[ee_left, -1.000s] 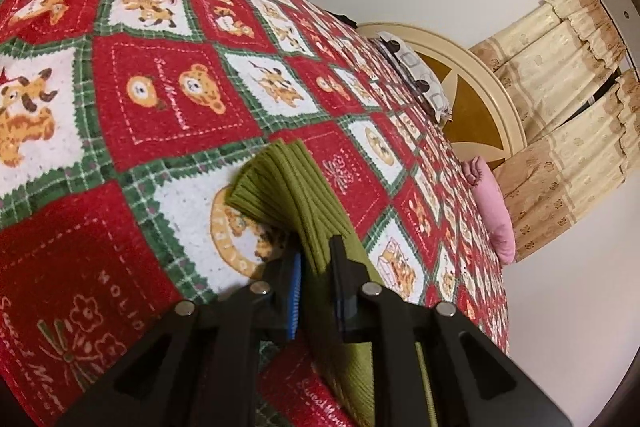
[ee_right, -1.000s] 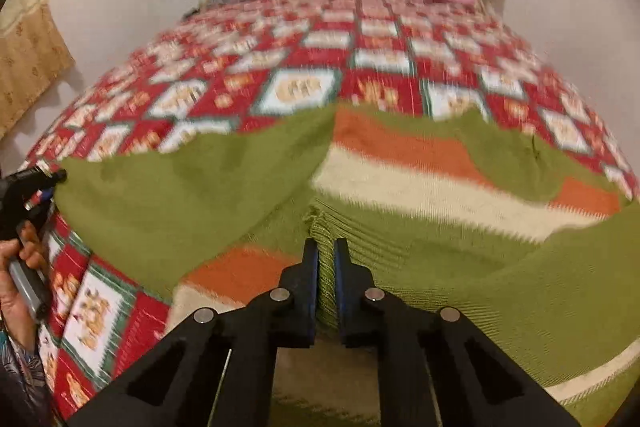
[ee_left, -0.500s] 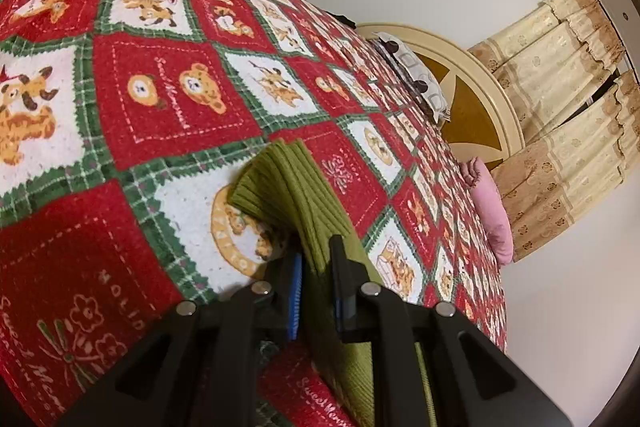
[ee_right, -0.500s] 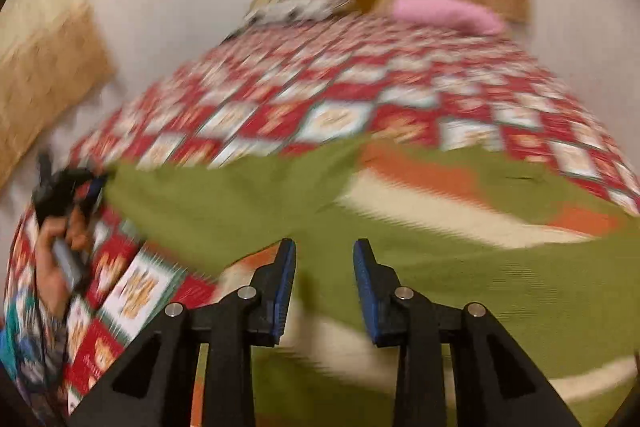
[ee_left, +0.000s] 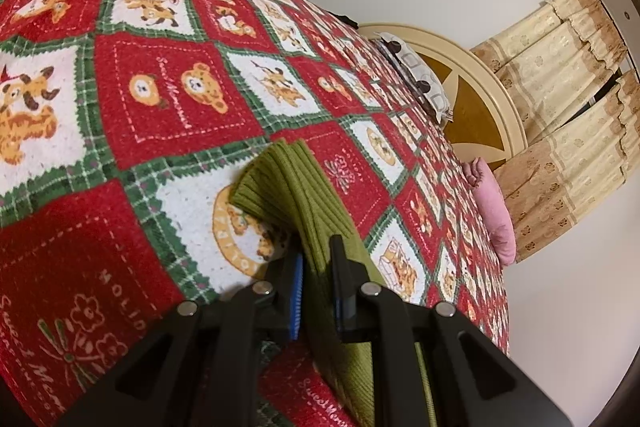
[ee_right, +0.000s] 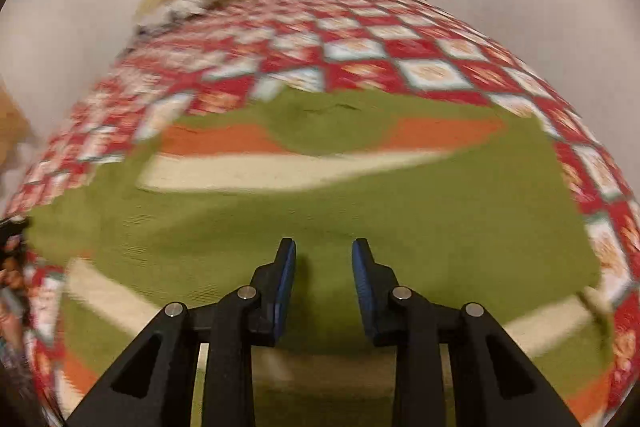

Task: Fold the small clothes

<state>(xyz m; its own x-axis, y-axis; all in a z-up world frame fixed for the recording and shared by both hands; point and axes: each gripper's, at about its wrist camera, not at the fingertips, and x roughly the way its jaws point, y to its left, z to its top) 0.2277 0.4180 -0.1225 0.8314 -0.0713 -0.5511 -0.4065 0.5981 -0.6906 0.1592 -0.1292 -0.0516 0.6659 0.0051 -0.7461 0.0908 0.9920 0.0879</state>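
On the bed's red-and-green checked blanket the green striped sweater lies spread, orange and cream bands across its chest, one sleeve folded in over the body as far as the blur lets me judge. My left gripper is clamped on the ribbed cuff, which sticks out past my fingertips and droops toward the blanket. My right gripper stands with its jaws parted and nothing between them, hovering over the plain green middle of the sweater; I cannot tell whether it touches the knit. The risk I see is on the left: the knit is stretchy and thick, so if I pull the cuff across without the body pinned, the whole sweater may slide and the folded sleeve could drag askew. If my right pads close on one layer only, the lower layer may stay behind and bunch. The blanket looks fuzzy enough to snag ribbing. A pink pillow sits well apart, near the headboard, out of my way.
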